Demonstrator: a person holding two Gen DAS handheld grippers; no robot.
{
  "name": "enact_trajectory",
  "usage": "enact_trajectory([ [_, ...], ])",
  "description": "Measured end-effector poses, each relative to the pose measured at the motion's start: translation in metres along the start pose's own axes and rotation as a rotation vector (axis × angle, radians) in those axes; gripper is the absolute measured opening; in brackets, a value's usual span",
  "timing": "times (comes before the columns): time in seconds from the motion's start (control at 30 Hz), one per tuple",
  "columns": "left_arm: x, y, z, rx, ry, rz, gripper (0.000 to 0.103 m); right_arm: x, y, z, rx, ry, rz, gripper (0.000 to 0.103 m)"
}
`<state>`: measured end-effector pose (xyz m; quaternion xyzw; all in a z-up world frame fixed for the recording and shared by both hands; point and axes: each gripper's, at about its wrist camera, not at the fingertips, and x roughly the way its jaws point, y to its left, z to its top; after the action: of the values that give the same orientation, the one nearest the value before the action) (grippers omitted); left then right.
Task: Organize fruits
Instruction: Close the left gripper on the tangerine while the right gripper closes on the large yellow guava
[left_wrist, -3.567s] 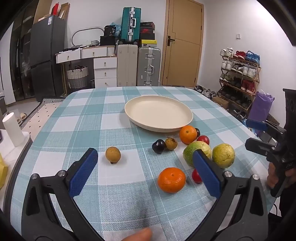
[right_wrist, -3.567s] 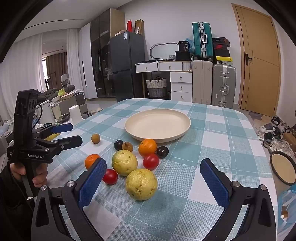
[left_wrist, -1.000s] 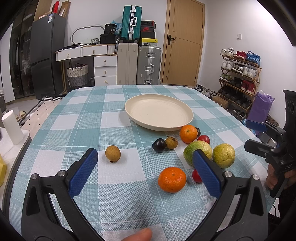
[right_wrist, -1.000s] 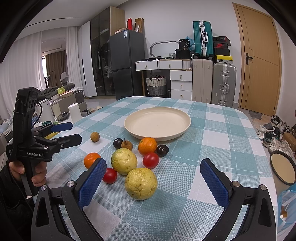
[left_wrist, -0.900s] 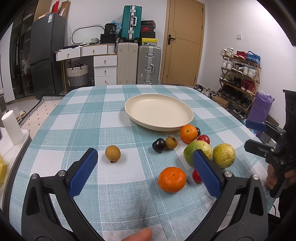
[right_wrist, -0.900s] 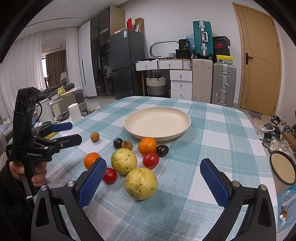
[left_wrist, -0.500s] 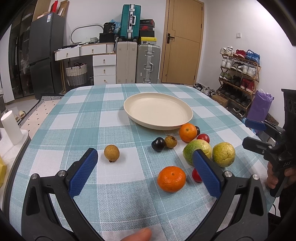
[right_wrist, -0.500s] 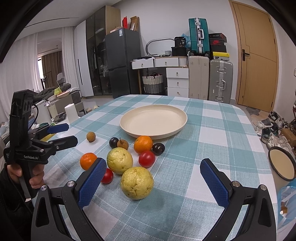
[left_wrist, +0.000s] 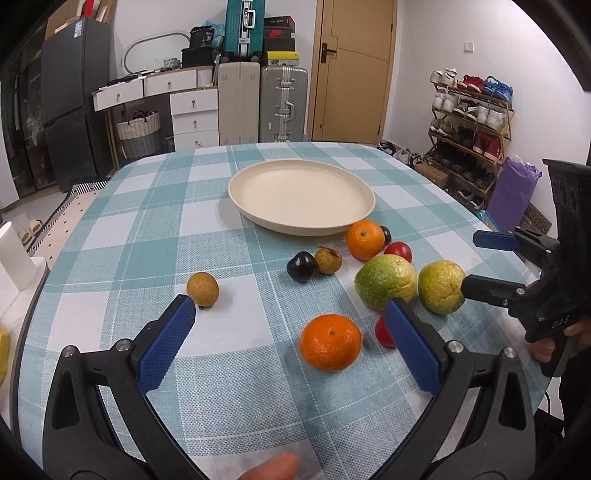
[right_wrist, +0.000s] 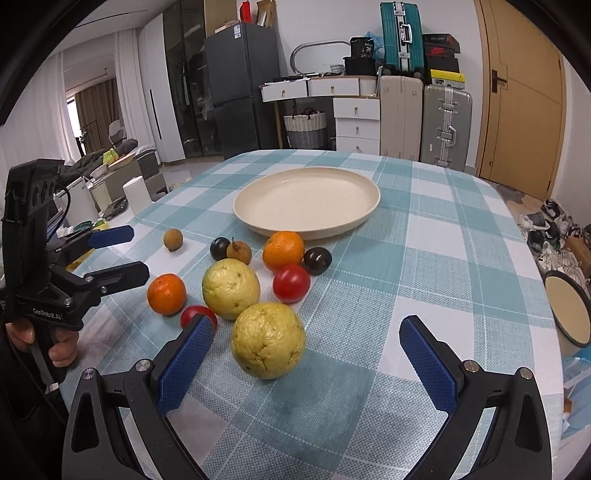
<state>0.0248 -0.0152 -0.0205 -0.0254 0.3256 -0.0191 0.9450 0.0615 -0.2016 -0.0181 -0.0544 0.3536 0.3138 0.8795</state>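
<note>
A cream plate sits bare mid-table. In front of it several fruits lie on the checked cloth. My left gripper is open and holds nothing. It hovers just before an orange, with a longan by its left finger. My right gripper is open too, and a yellow guava sits between its fingertips, nearer the left one. A greener guava, a second orange, tomatoes, dark plums and another longan cluster between.
The round table's edge drops off at the right, with a round mirror on the floor. A white roll stands left of the table. Suitcases, drawers and a shoe rack line the walls.
Both grippers have moved forward and lower towards the fruit. The yellow guava now sits closer between the right fingers, and the orange closer to the left ones. No fruit has moved.
</note>
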Motion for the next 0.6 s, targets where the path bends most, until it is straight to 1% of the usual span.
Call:
enact_trajectory([
  [0.13, 0.007, -0.004, 0.000, 0.013, 0.034, 0.007, 0.102, 0.006, 0.003, 0.000, -0.005, 0.032, 0.022, 0.101],
  [0.17, 0.008, -0.004, -0.001, 0.017, 0.045, 0.002, 0.102, 0.008, 0.003, -0.001, -0.004, 0.045, 0.032, 0.095],
  [0.2, 0.011, -0.005, 0.000, 0.021, 0.059, -0.011, 0.101, 0.011, 0.004, -0.001, -0.005, 0.061, 0.043, 0.085],
  [0.23, 0.013, -0.005, 0.000, 0.021, 0.069, -0.024, 0.099, 0.014, 0.005, -0.002, -0.006, 0.076, 0.050, 0.082],
  [0.27, 0.015, -0.006, 0.000, 0.022, 0.079, -0.033, 0.094, 0.017, 0.007, -0.002, -0.009, 0.092, 0.052, 0.081],
  [0.33, 0.019, -0.009, 0.000, 0.028, 0.091, -0.035, 0.089, 0.020, 0.011, -0.004, -0.022, 0.110, 0.058, 0.081],
  [0.47, 0.023, -0.015, -0.001, 0.057, 0.110, -0.049, 0.085, 0.026, 0.016, -0.004, -0.027, 0.131, 0.081, 0.080],
  [0.53, 0.027, -0.020, -0.002, 0.082, 0.126, -0.051, 0.083, 0.029, 0.017, -0.003, -0.025, 0.140, 0.086, 0.076],
  [0.6, 0.031, -0.024, -0.003, 0.108, 0.151, -0.052, 0.077, 0.031, 0.018, -0.002, -0.024, 0.148, 0.091, 0.073],
])
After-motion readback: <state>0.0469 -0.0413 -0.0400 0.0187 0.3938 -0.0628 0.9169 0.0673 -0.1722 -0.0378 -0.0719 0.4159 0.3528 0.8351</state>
